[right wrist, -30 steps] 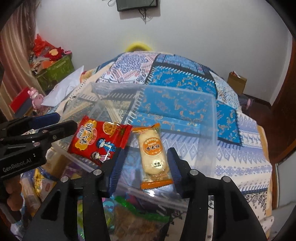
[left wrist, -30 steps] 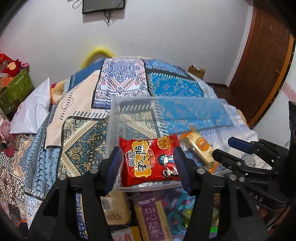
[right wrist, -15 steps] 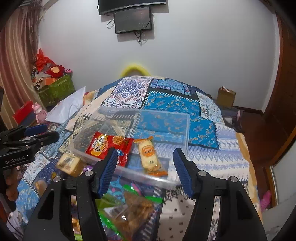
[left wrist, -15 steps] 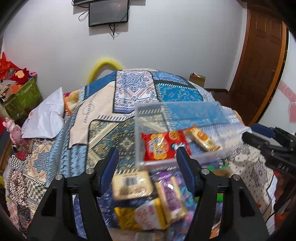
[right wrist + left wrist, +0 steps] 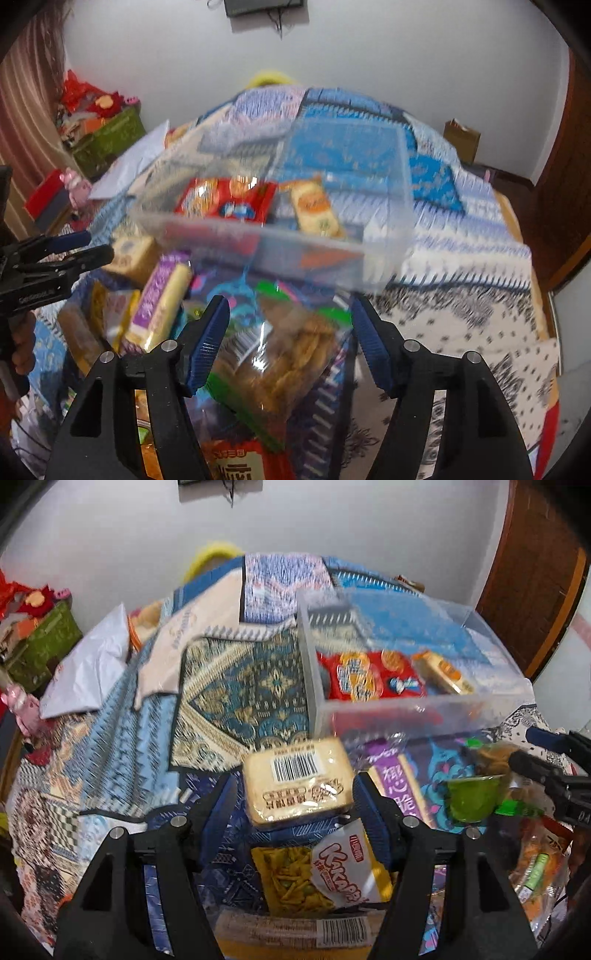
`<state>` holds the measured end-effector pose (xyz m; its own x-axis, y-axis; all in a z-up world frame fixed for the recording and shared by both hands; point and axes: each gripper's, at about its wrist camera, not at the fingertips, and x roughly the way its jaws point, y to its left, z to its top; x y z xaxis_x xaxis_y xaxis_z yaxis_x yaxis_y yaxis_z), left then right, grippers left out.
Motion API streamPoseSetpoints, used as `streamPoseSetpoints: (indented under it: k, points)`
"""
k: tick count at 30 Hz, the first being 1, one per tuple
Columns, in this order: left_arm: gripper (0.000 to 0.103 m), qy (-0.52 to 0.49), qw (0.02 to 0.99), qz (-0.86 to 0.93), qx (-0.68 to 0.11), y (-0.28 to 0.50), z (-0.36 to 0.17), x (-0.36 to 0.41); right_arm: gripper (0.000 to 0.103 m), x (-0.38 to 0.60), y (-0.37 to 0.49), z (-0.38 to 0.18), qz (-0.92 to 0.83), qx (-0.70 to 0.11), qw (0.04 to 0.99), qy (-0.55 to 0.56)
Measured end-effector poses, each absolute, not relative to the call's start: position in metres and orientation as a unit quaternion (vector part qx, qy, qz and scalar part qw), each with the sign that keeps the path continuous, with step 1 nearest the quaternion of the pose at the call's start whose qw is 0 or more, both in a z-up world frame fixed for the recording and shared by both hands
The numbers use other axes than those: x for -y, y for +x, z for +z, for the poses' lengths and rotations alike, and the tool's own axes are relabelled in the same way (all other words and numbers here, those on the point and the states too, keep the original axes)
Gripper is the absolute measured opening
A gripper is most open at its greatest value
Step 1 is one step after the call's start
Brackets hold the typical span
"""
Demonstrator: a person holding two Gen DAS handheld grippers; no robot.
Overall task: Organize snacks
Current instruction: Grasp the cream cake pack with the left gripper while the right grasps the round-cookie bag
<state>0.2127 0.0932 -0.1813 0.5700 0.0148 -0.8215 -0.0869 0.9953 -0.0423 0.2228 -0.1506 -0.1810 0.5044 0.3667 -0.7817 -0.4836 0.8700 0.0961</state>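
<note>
Blue-padded left gripper [image 5: 291, 803] and right gripper [image 5: 290, 341], jaws just widened, straddle a barcoded biscuit pack [image 5: 297, 784] and cracker bag [image 5: 284, 354] before the clear bin [image 5: 424, 709]; slick wrappers may slip.

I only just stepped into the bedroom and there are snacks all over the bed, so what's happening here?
A person with a two-finger gripper in each hand is sorting snack packets into a clear plastic bin on the patterned bedspread. A red snack packet and a pale orange-labelled cake packet already lie in it. Both grippers are empty: the left gripper frames a beige barcoded packet, and the right gripper, whose jaws have just been opening, hangs above a clear bag of brown crisps.
</note>
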Motion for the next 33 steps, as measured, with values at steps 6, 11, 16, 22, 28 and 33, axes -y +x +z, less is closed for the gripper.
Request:
streamPoseSetpoints:
  k: [6,11,16,22,28,33]
  points:
    - [0.070,-0.054,0.877,0.018,-0.478,0.222,-0.195,-0.096,0.069,0.160,0.221,-0.184,0.249,-0.443,0.859,-0.061]
    - [0.072,-0.077,0.874,0.018,-0.479,0.230,-0.199,-0.102,0.069,0.167,0.220,-0.189,0.263,-0.463,0.845,-0.039]
    - [0.077,-0.094,0.870,0.018,-0.484,0.236,-0.203,-0.102,0.069,0.167,0.219,-0.194,0.273,-0.477,0.835,-0.025]
    - [0.080,-0.082,0.859,0.024,-0.504,0.245,-0.215,-0.097,0.062,0.162,0.215,-0.195,0.287,-0.474,0.832,-0.027]
    - [0.080,-0.091,0.860,0.029,-0.500,0.246,-0.217,-0.099,0.048,0.159,0.214,-0.193,0.296,-0.467,0.833,-0.030]
    - [0.079,-0.087,0.867,0.028,-0.490,0.235,-0.212,-0.098,0.043,0.160,0.211,-0.191,0.295,-0.461,0.836,-0.032]
